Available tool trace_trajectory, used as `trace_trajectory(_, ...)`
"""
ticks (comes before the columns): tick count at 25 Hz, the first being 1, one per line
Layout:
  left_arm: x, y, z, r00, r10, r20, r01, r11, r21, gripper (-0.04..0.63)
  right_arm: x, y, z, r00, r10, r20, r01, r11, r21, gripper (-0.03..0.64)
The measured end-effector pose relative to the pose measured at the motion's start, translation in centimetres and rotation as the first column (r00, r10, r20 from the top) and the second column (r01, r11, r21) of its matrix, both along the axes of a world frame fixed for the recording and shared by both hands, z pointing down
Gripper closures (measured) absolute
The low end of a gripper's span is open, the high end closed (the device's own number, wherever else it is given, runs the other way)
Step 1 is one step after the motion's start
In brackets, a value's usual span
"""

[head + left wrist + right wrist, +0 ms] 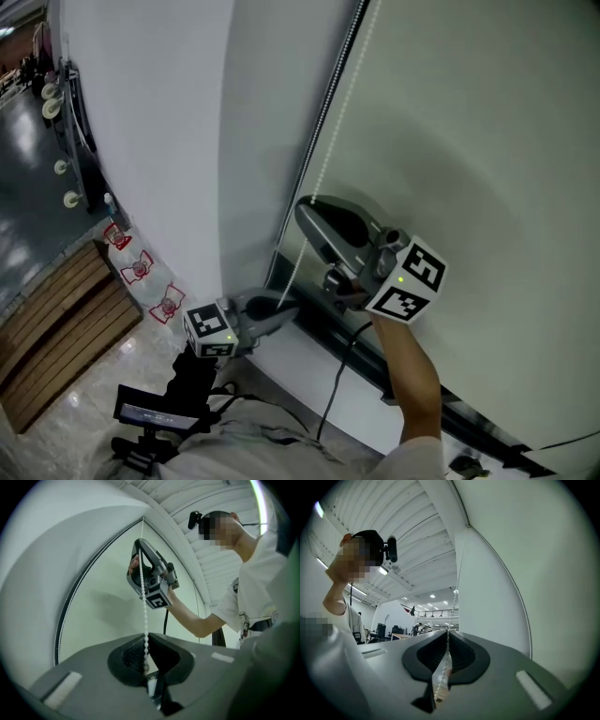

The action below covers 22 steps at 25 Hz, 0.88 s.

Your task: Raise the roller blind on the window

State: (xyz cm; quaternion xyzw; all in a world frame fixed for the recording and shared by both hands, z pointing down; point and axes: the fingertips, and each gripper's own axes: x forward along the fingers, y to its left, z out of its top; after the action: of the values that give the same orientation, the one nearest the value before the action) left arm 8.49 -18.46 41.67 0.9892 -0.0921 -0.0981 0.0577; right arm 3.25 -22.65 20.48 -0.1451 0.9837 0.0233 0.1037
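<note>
Head view: left hand-held gripper [287, 305] and right hand-held gripper [309, 211], jaws tight together on the white bead chain [339, 117].

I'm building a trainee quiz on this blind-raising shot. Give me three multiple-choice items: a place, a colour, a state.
1. Which gripper grips the bead chain higher? A left B right C level
2. That chain's colour? A white B black C red
3. The jaws of the left gripper are: A wide open B shut on a cable C shut on the chain
Answers: B, the right gripper sits above the left in the head view; A, its beads show white; C, the jaws pinch the chain.
</note>
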Motion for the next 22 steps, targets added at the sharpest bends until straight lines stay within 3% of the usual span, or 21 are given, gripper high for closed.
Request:
trace_trajectory(11, -0.6, -0.4, 0.1, 1.000, -0.016, -0.010, 0.016, 1.000, -0.018, 0.597, -1.5, 0.8, 12.6, 0.985, -0.017, -0.170, -0.010, 0.988, -0.153, 0.603)
trace_trajectory(15, -0.8, -0.4, -0.1, 1.000, -0.022, -0.023, 0.021, 1.000, -0.017, 0.597, -0.9, 0.9, 13.8, 0.995, -0.032, -0.098, 0.010, 0.975, -0.222, 0.602)
trace_trajectory(18, -0.8, -0.4, -0.4, 0.999, -0.020, -0.033, 0.020, 1.000, -0.009, 0.597, -1.2, 1.2, 13.2, 0.991, -0.048, -0.128, 0.026, 0.986, -0.162, 0.598)
trace_trajectory(19, -0.9, -0.5, -0.6, 0.999, -0.020, -0.036, 0.020, 1.000, -0.007, 0.597, -1.4, 1.5, 13.0, 0.987, -0.068, -0.148, 0.047, 0.989, -0.141, 0.577)
trace_trajectory(21, -0.9, -0.4, -0.7, 0.999, -0.017, -0.041, 0.017, 1.000, -0.005, 0.597, -1.5, 1.6, 11.7, 0.984, -0.112, -0.139, 0.094, 0.987, -0.128, 0.453)
trace_trajectory(22, -0.8, -0.4, -0.8, 0.999, -0.015, -0.041, 0.015, 1.000, -0.004, 0.597, -1.3, 1.4, 10.5, 0.986, -0.121, -0.116, 0.106, 0.986, -0.126, 0.451)
